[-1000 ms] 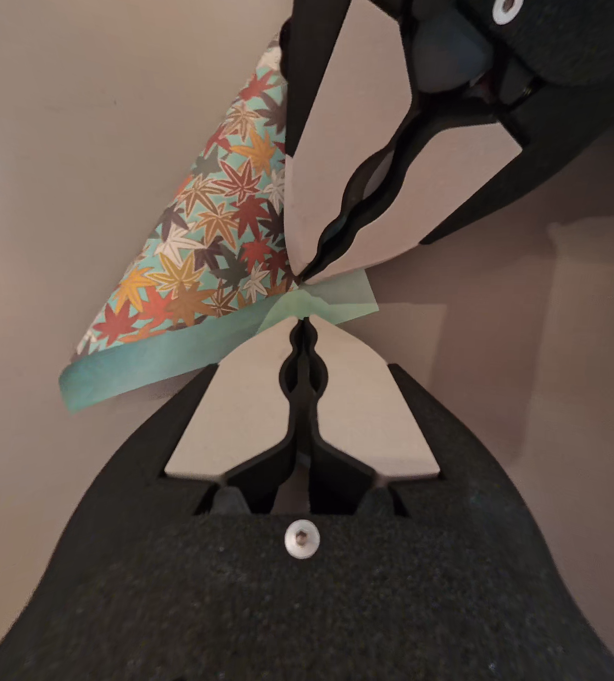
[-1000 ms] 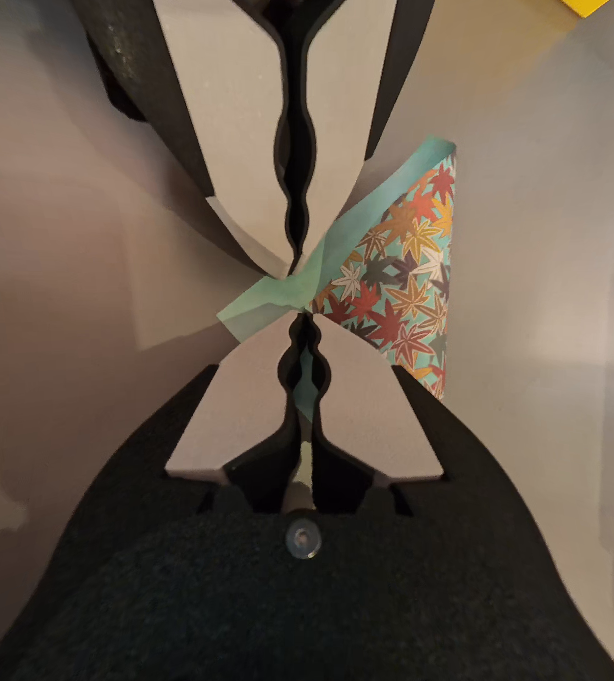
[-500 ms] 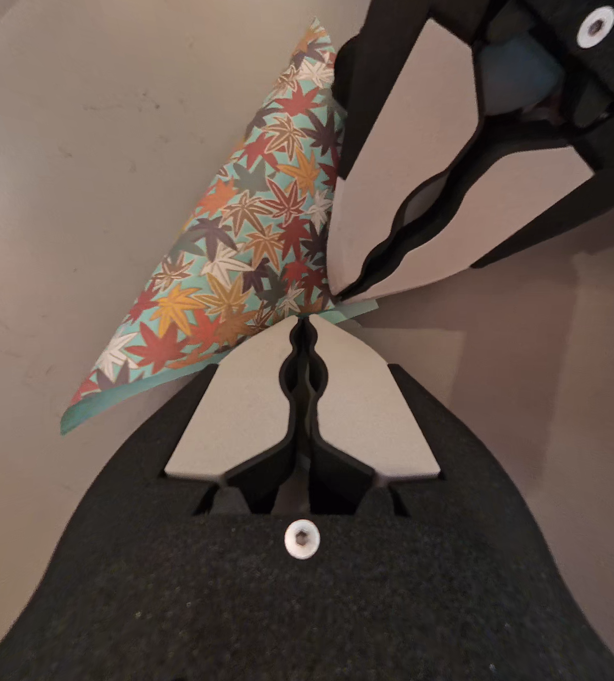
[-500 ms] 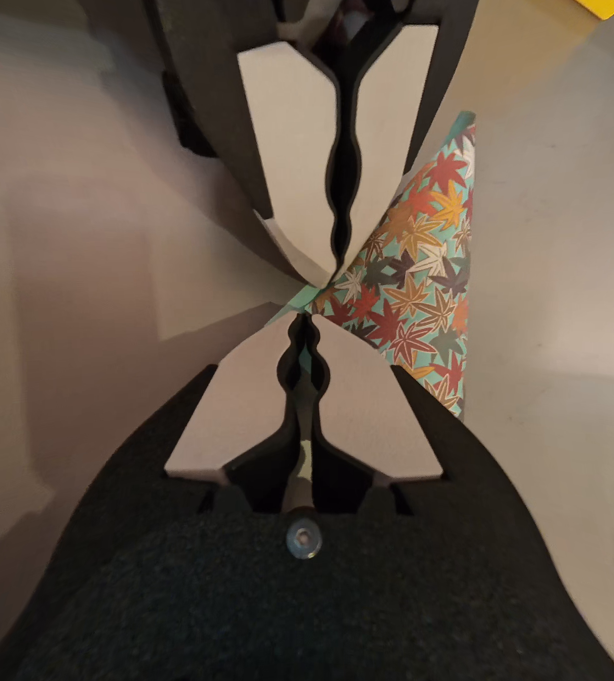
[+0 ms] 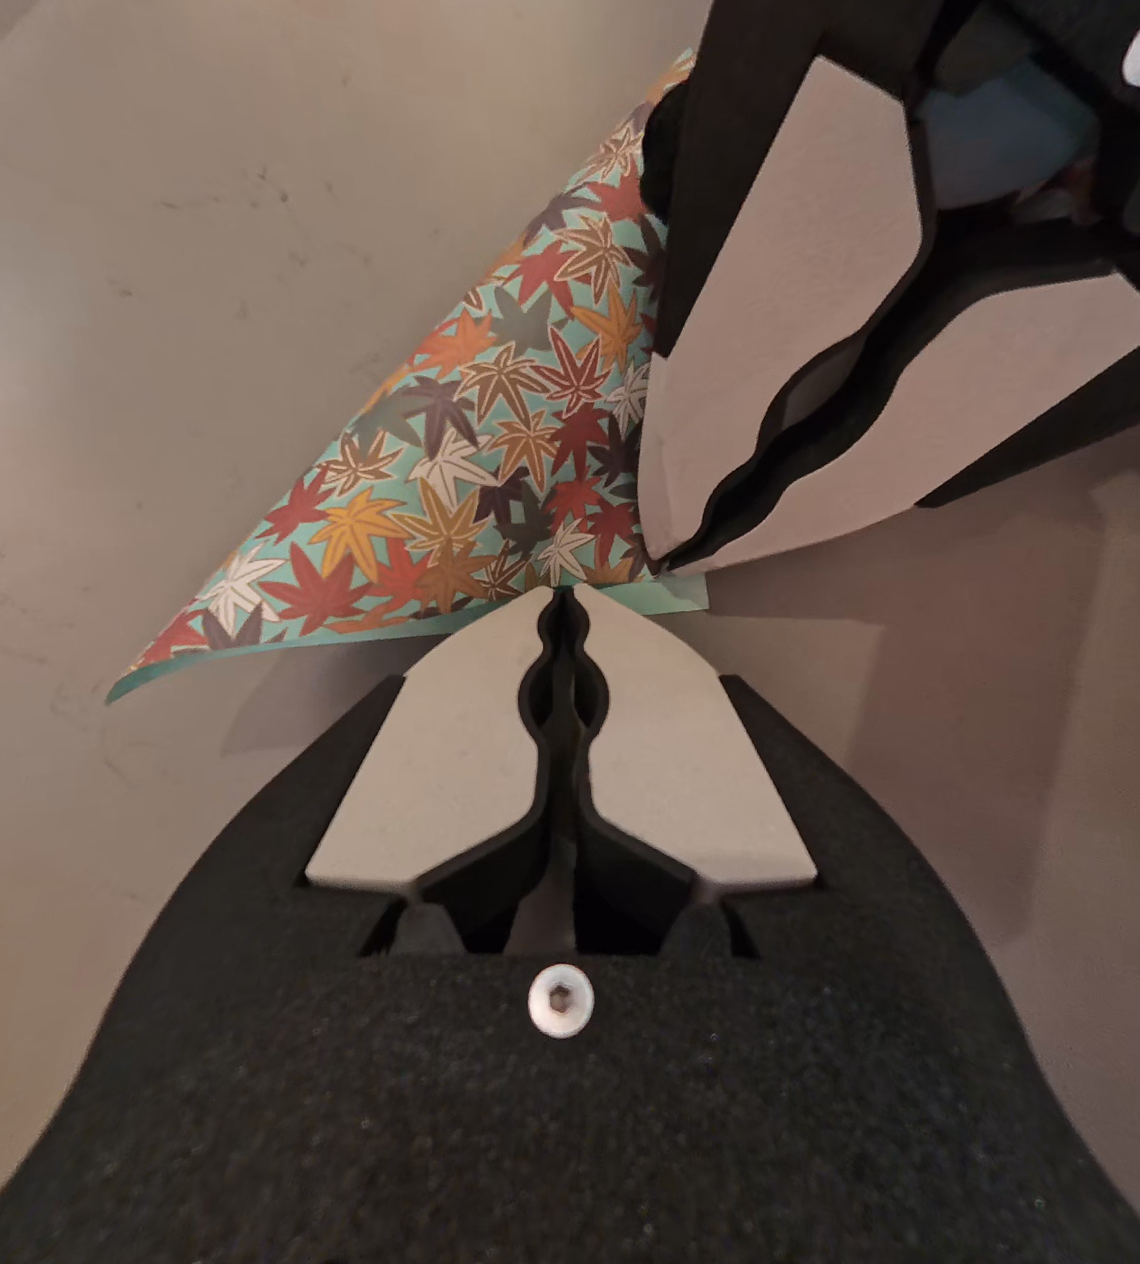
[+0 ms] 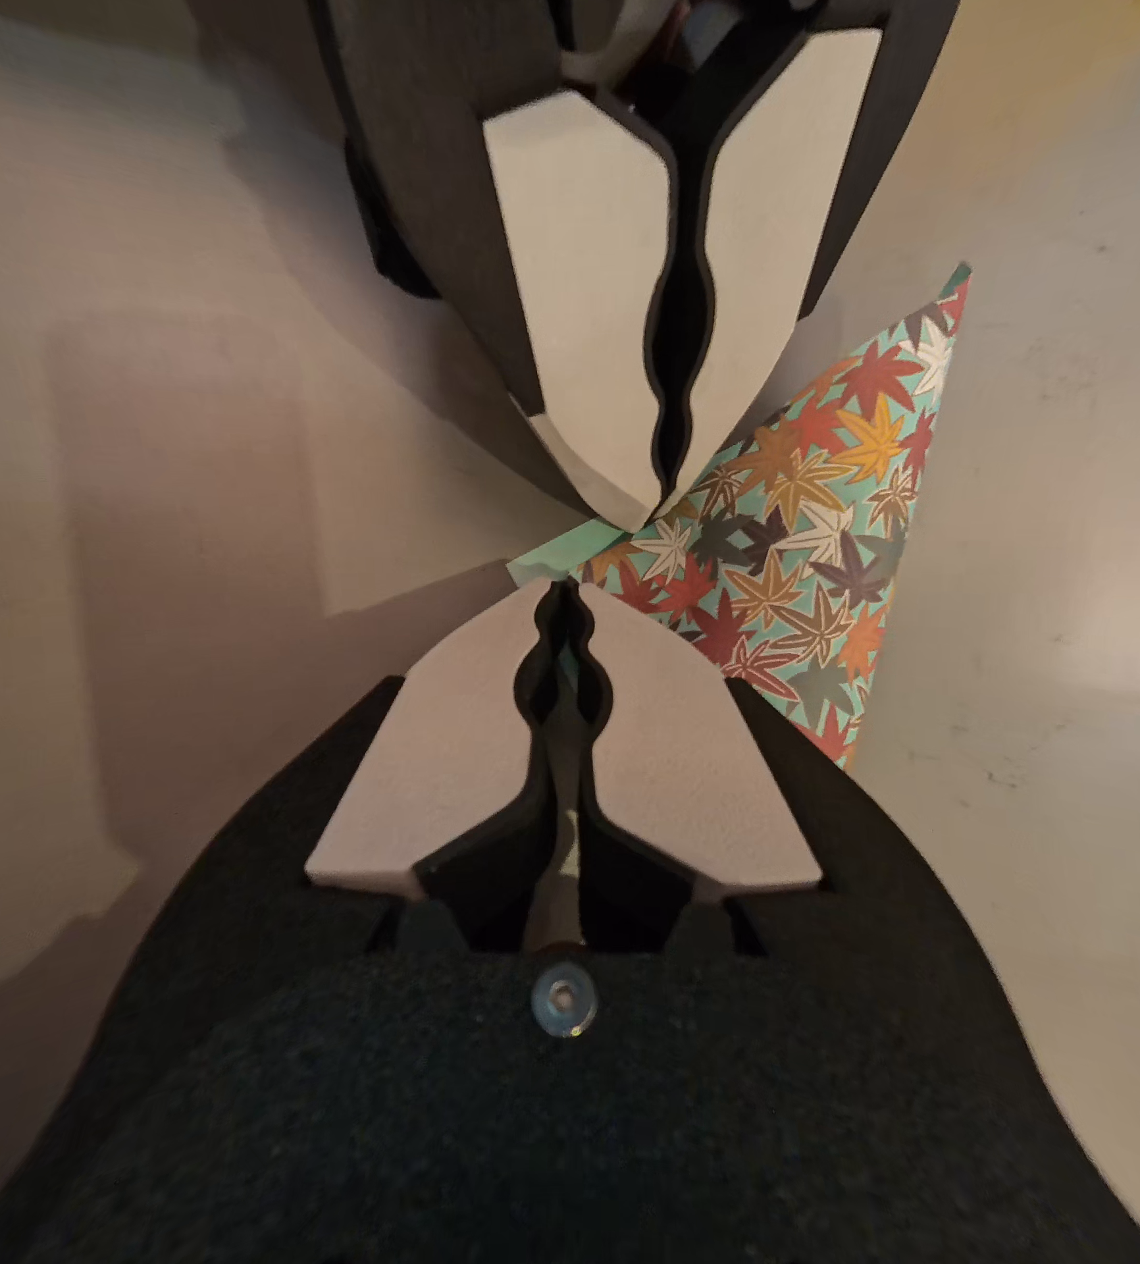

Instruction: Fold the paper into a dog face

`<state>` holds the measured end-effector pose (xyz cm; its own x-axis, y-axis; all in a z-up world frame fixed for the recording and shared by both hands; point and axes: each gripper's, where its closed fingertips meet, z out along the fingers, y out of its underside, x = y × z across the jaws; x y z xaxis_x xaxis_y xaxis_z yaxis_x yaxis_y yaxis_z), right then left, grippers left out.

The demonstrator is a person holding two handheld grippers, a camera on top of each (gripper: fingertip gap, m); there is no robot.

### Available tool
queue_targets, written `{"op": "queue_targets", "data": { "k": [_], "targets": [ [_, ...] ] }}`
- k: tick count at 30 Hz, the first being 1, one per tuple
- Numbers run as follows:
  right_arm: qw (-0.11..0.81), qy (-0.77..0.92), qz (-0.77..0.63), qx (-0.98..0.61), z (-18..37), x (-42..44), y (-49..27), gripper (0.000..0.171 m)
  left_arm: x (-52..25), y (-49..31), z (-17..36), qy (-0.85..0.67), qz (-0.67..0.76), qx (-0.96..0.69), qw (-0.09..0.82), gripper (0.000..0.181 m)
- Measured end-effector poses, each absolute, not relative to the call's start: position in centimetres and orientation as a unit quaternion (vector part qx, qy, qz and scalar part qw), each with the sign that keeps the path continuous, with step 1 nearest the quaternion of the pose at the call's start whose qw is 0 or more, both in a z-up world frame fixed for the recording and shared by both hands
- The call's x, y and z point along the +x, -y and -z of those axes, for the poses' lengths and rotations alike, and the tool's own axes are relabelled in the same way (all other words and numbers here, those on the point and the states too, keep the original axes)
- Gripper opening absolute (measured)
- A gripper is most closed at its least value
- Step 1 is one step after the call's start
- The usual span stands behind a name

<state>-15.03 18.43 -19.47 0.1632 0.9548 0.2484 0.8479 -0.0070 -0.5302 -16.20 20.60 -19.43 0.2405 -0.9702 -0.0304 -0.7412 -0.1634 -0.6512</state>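
Both my grippers meet at one corner of the maple-leaf origami paper [image 5: 485, 438], tips nearly touching each other. My left gripper [image 5: 562, 595] has its jaws drawn together on the paper's lower edge right at that corner; my right gripper [image 5: 673, 564] comes in from the upper right of the corner, jaws likewise pinched down on the sheet there. From the right wrist view, a sliver of teal runs down between the right gripper's [image 6: 564, 585] fingers, so the paper is truly caught, and the left gripper [image 6: 656, 509] bites the same corner from above. A small plain-teal tab [image 6: 553, 554] sticks out past the corner, between the two sets of tips. The rest of the sheet fans away from the corner as a curved, lifted triangle, printed side showing, its far points hanging free above the beige tabletop [image 5: 143, 273]; the lower edge curls and shows a thin teal underside. Judgement on progress: early. The sheet looks brought over into a triangle, but loosely, with no flat pressed crease visible. Still to do, as I read it: lay it down, sharpen that diagonal fold, then turn down two ears and tuck the chin. Nothing dog-like yet.
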Motion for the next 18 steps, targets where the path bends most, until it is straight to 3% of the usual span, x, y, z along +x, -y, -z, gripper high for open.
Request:
{"op": "queue_targets", "data": {
  "k": [18],
  "targets": [
    [0.272, 0.648, -0.108, -0.703, 19.31, -15.75, -17.55, 0.0, -16.24, -20.5, 19.41, -0.582, 0.209, -0.735, 0.279, 0.0]
  ]
}}
